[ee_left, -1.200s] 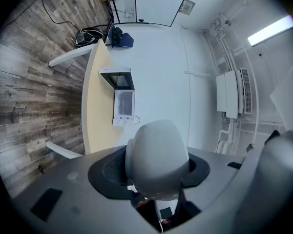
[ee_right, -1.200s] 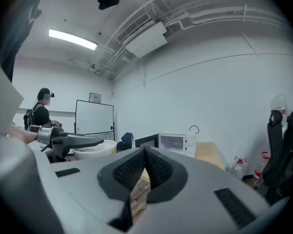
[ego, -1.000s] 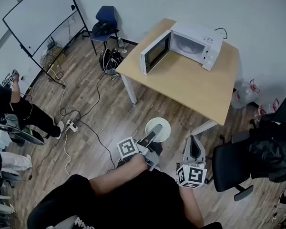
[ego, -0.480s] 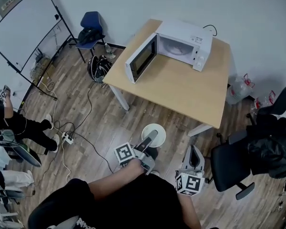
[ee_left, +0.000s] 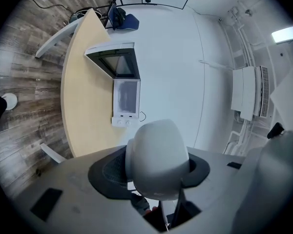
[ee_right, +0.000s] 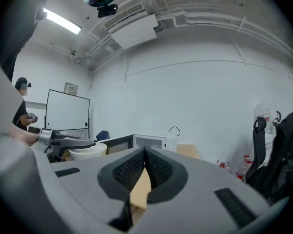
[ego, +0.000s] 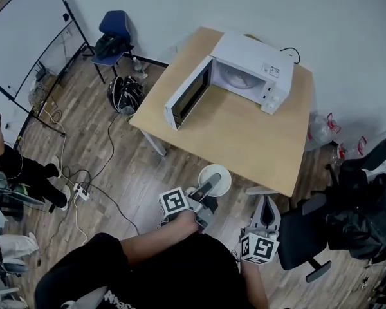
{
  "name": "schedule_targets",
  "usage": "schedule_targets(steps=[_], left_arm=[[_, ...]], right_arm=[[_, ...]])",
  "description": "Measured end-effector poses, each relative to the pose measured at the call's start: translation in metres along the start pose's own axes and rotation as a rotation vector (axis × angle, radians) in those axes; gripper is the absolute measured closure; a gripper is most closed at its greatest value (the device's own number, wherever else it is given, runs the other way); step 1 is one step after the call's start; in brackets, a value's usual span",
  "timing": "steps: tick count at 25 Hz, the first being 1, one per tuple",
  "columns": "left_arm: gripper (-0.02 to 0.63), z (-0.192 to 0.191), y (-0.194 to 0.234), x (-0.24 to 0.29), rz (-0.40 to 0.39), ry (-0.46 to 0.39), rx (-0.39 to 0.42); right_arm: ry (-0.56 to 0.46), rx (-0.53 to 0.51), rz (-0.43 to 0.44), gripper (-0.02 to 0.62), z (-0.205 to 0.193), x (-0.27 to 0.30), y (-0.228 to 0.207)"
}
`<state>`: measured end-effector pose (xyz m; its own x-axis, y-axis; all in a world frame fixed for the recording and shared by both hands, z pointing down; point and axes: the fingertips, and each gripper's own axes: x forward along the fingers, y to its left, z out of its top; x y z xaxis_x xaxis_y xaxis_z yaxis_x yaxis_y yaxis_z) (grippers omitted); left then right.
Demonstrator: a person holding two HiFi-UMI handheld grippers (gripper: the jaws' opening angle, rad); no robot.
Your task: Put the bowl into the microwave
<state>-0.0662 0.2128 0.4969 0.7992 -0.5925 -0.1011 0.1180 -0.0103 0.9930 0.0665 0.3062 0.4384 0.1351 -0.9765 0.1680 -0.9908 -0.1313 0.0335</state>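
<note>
The bowl has drawn up to the table's near edge, at lower centre of the head view, with the left gripper clamped on its rim. The right gripper is pinched together, empty. The bowl looks light, stiff, slick and breakable, so I judge the rim grip apt but liable to slip.

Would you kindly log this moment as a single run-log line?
left gripper: shut on bowl | right gripper: shut, empty | microwave: door open, on table | bowl: not yet inside

Light wood desk at centre frame, white microwave on its upper part, door open. Wood floor: cables, power strip at left, blue chair upper left.
</note>
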Motion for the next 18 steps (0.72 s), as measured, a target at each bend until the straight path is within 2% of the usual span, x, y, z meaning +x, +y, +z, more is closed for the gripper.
schedule_targets(steps=[7,12,18], left_arm=[[0.382,0.054,-0.009,0.040,-0.015,0.041,-0.010],[0.382,0.088,0.003,0.060,0.010,0.060,-0.033],[0.382,0.132,0.028,0.082,0.071,0.065,-0.004]], right_arm=[[0.023,-0.006,0.000,0.535,0.019,0.077,0.017],[0.044,-0.055,-0.005,0.535,0.031,0.119,0.032],[0.097,-0.019,-0.048,0.535,0.022,0.148,0.040]])
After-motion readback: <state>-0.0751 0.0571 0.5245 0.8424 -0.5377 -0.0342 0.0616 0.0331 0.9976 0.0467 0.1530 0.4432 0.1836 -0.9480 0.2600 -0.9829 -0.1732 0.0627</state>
